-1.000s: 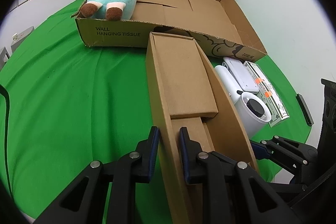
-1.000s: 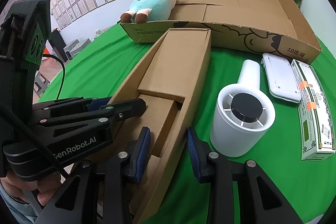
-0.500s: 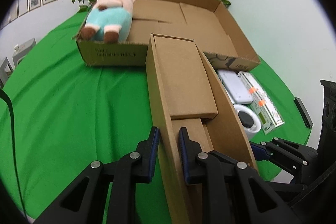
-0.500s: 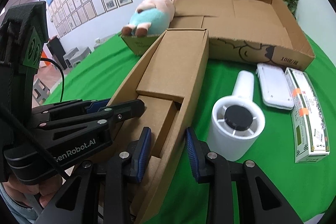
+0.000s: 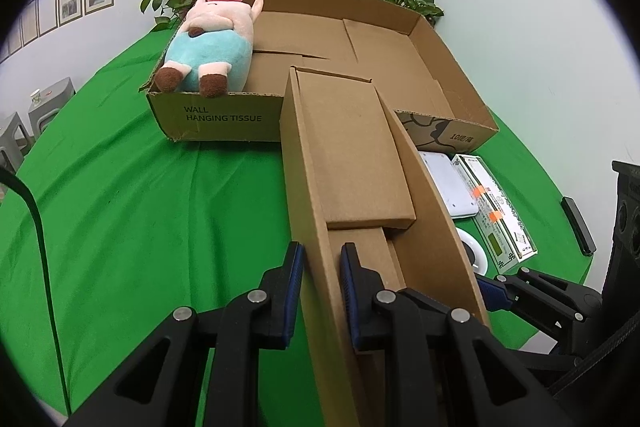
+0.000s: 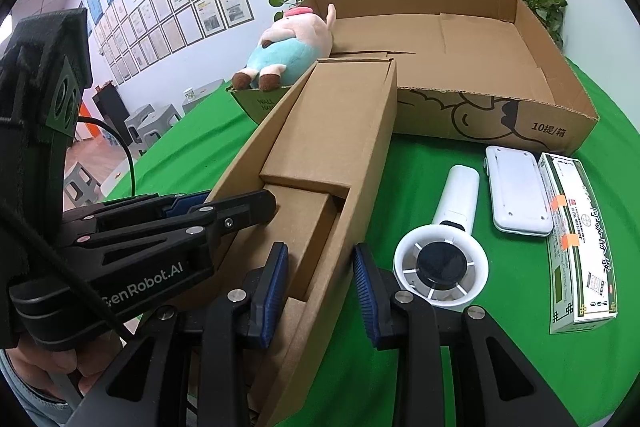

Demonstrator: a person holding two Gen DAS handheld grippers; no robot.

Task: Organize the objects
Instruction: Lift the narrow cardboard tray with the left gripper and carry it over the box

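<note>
Above bench: long brown cardboard carton (image 5: 352,163), fingers of left gripper (image 5: 320,291) and right gripper (image 6: 320,287) clamped on opposite walls.
Done: plush pig (image 5: 212,43) in wide cardboard tray (image 5: 452,67).
Left: white handheld fan (image 6: 444,251), white case (image 6: 516,195), green-and-white packet (image 6: 580,243).

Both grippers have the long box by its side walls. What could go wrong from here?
1. The left gripper and right gripper each pinch only a thin wall of the long box, so it may flex or slip.
2. Its far end overlaps the big tray near the plush pig and might catch the rim.
3. The fan sits close beside it.
</note>
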